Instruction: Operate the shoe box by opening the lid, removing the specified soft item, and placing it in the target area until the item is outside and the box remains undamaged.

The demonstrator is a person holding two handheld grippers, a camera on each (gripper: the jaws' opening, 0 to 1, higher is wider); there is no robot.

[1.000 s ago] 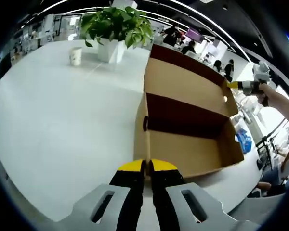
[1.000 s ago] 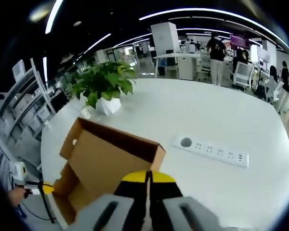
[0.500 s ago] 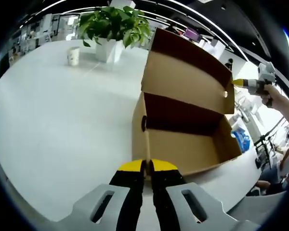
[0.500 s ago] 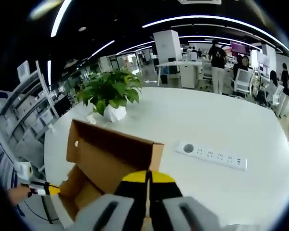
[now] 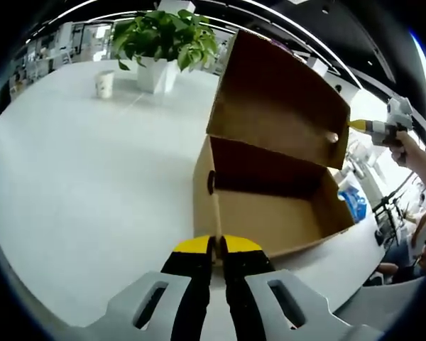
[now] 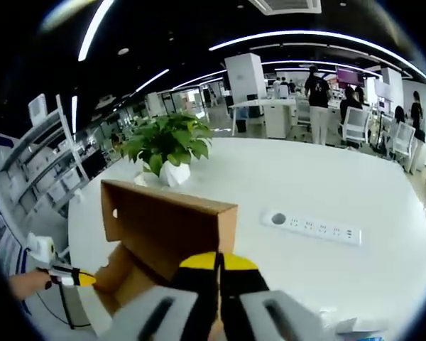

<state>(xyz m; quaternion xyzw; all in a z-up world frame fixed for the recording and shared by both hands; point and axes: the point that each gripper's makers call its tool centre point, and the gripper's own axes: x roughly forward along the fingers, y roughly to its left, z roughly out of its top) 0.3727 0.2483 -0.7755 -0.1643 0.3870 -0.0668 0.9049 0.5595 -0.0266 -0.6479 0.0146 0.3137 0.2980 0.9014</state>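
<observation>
Left gripper view: my left gripper (image 5: 216, 245) sits low at the near short end of the shoe box (image 5: 270, 213), jaws pressed together on the top edge of that end wall. Box rests on the white surface (image 5: 78, 177), open; what I see of its inside is bare brown cardboard. Lid (image 5: 280, 106) raised on its far long side, standing steeply over the box. My right gripper (image 5: 362, 126) comes in from the right, yellow tip at the lid's far corner.

Right gripper view: right gripper (image 6: 216, 259) with jaws pressed together on the lid's (image 6: 167, 224) edge; the lid stands nearly upright before me. Left gripper (image 6: 74, 277) low at left. Potted plant (image 6: 167, 145) beyond the box, power strip (image 6: 312, 227) lying well apart to the right. Paper cup (image 5: 104, 83) near the plant.
</observation>
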